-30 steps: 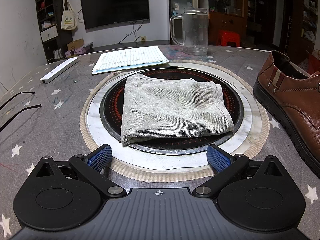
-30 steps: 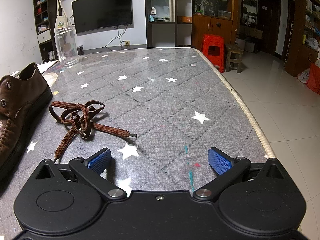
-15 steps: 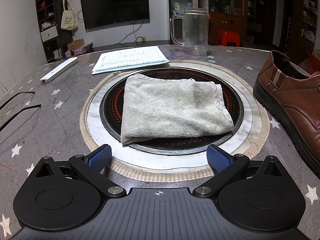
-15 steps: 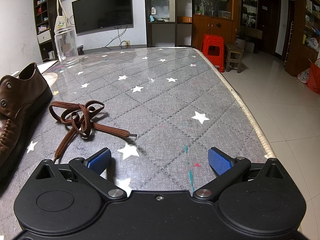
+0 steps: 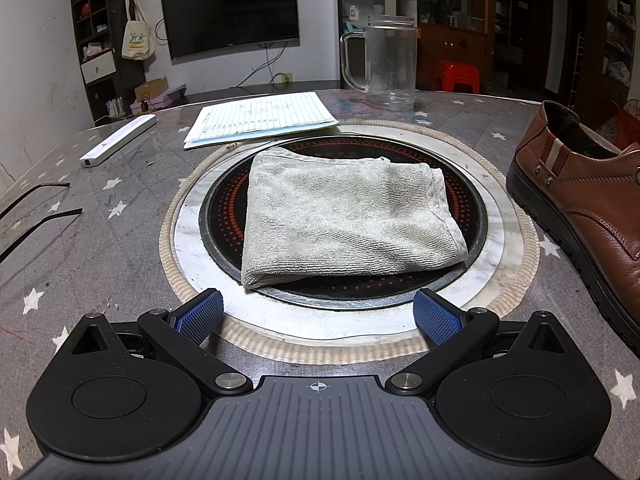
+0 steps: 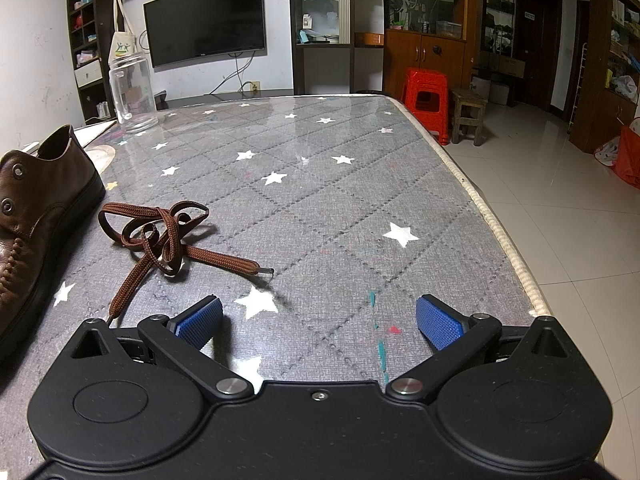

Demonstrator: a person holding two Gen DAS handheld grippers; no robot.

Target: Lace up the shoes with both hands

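Here, both grippers spread empty, folded towel [image 5: 344, 216] ahead, shoe [image 6: 36, 220] beside tangled lace [image 6: 168, 240]

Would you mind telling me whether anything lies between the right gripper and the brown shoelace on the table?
Nothing visible does. The right gripper is open over bare star-patterned grey tablecloth, and the loose brown flat shoelace lies just ahead to its left, beside the brown leather shoe, with only cloth between.

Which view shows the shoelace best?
The right wrist view: the shoelace lies loose and whole on the table beside the shoe. The left wrist view shows no lace, only the shoe.
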